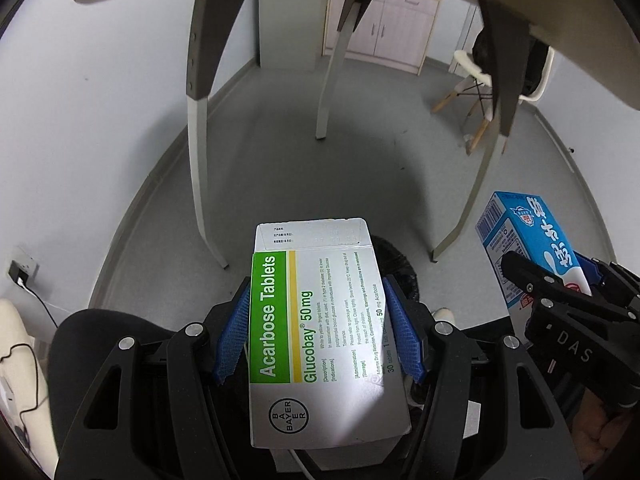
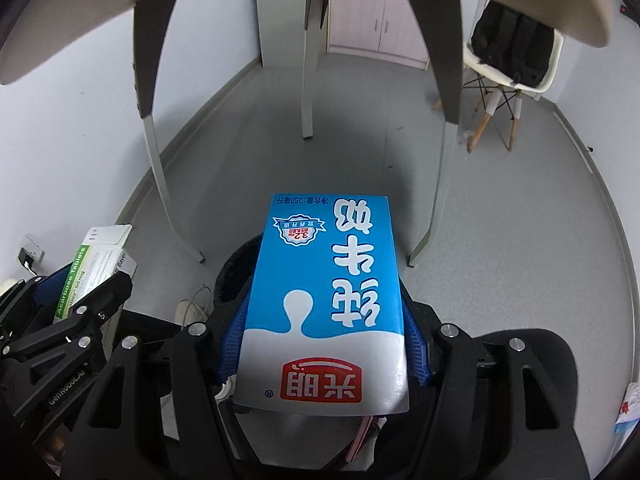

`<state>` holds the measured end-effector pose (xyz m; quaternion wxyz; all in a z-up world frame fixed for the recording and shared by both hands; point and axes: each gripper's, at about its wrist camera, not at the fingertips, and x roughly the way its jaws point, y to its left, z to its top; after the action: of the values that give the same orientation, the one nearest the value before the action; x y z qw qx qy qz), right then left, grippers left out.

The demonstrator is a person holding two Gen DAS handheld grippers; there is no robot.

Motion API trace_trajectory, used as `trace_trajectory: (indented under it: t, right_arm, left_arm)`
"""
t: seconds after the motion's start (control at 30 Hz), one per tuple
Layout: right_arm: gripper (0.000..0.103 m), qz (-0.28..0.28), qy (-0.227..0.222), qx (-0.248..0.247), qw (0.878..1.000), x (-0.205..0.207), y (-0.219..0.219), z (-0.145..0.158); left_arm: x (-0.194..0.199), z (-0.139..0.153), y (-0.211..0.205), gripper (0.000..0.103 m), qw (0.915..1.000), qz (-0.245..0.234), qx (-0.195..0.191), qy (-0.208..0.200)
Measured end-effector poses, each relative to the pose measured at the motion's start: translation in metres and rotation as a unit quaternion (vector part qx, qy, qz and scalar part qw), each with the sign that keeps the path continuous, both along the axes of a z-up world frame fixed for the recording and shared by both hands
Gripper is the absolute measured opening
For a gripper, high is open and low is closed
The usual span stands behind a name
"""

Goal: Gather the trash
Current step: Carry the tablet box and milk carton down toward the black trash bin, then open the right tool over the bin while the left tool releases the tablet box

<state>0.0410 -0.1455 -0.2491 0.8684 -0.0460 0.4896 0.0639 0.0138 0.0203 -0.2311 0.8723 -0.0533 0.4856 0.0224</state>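
- left wrist view: the left gripper (image 1: 318, 334) is clamped on a pill box (image 1: 320, 328), its blue pads (image 1: 234, 336) against both sides. the dark bin (image 1: 396, 268) sits just beyond and below; bring the box over the rim before letting go.
- right wrist view: the right gripper (image 2: 326, 334) grips a milk carton (image 2: 326, 300) over the bin (image 2: 236, 272), probably bag-lined. keep the two hands apart and drop one at a time.

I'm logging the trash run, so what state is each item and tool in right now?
Acarbose tablet box: end flap open, gripped by left tool.
Milk carton: intact, upside down in view, gripped by right tool.
Black-lined bin: open, below the carton.
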Motion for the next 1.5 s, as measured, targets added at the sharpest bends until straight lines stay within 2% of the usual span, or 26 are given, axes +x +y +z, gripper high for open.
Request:
trace_trajectory:
  t: [0.6,0.83,1.1,1.2,1.5]
  right_arm:
    - [0.062,0.025,0.058,-0.013,0.998,0.057,0.029,-0.064]
    - [0.062,0.038,0.078,-0.017,0.996,0.06,0.036,-0.082]
    - [0.091,0.037,0.059,-0.026,0.997,0.062,0.031,-0.078]
    - [0.095,0.033,0.054,-0.024,0.998,0.062,0.025,-0.078]
    - [0.095,0.0,0.045,-0.019,0.999,0.057,-0.013,-0.072]
  left_arm:
    - [0.061,-0.063,0.036,0.062,0.9986,0.015,-0.015,0.048]
    - [0.071,-0.076,0.038,0.062,0.9978,0.018,-0.011,0.064]
    - [0.071,-0.081,0.036,0.062,0.9971,0.016,-0.015,0.073]
    - [0.075,-0.082,0.029,0.062,0.997,0.011,-0.017,0.075]
    - [0.081,-0.084,-0.01,0.062,0.9966,-0.03,-0.013,0.075]
